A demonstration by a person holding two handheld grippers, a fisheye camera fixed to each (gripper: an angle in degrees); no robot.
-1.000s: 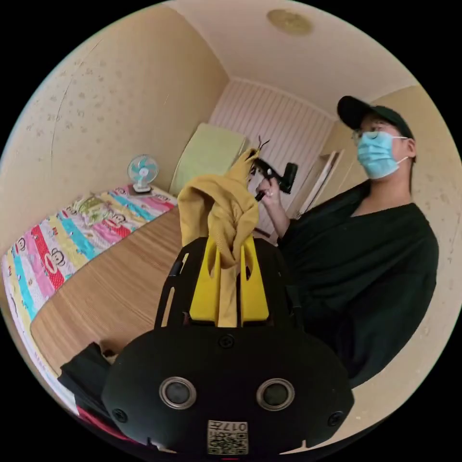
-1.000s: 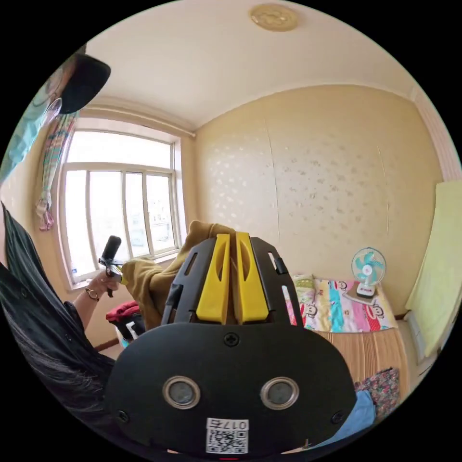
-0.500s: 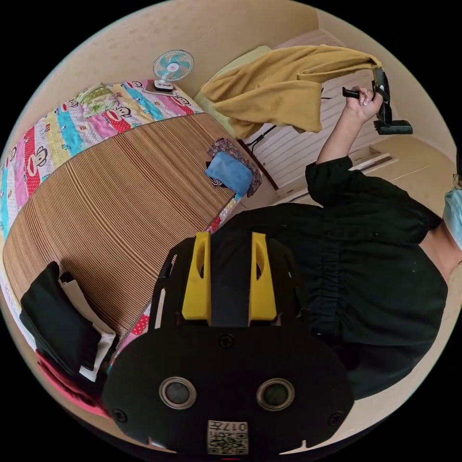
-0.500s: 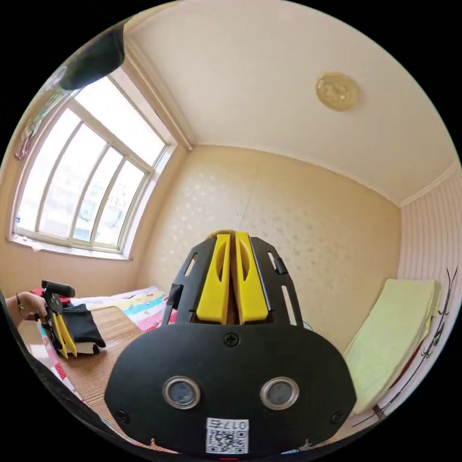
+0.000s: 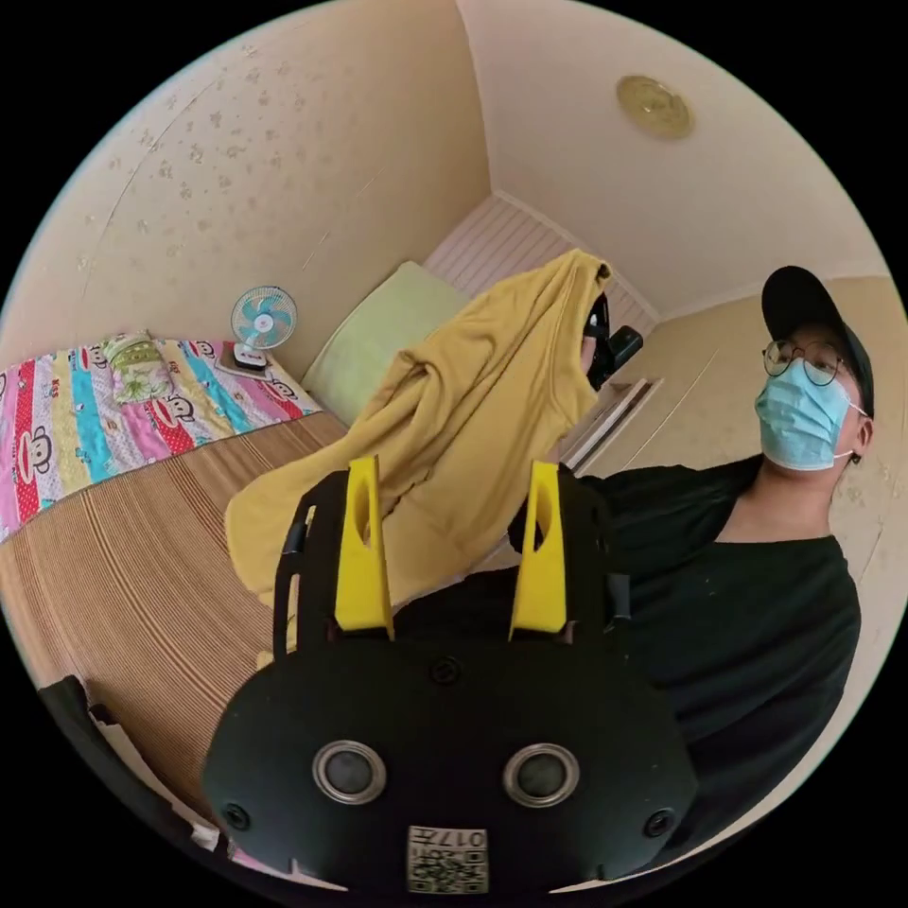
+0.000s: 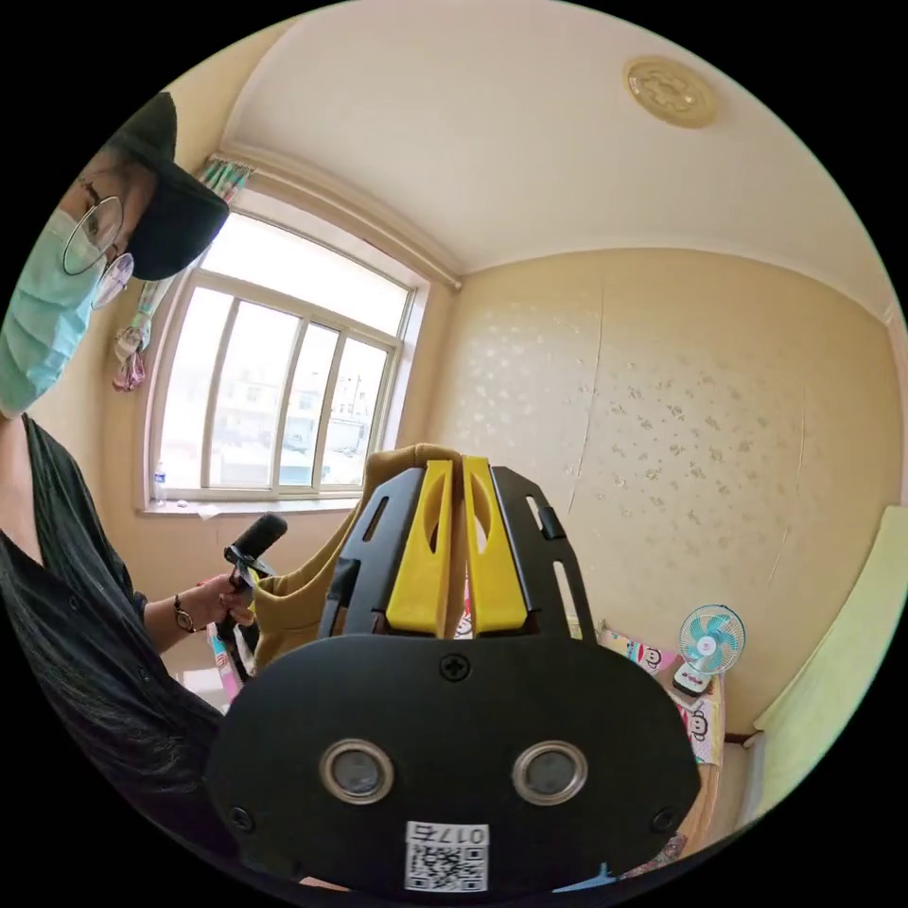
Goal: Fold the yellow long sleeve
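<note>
The yellow long sleeve (image 5: 473,416) hangs in the air beyond the left hand-held gripper (image 5: 452,549), whose jaws gape empty. The right hand-held gripper (image 6: 454,549) pinches one edge of it. Soft, light and floppy, it looks best taken at a free-hanging corner or hem.

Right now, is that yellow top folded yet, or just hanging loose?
Hanging loose, not folded. The yellow top dangles bunched in the air from the right gripper, above the mat; the left gripper is open.
</note>
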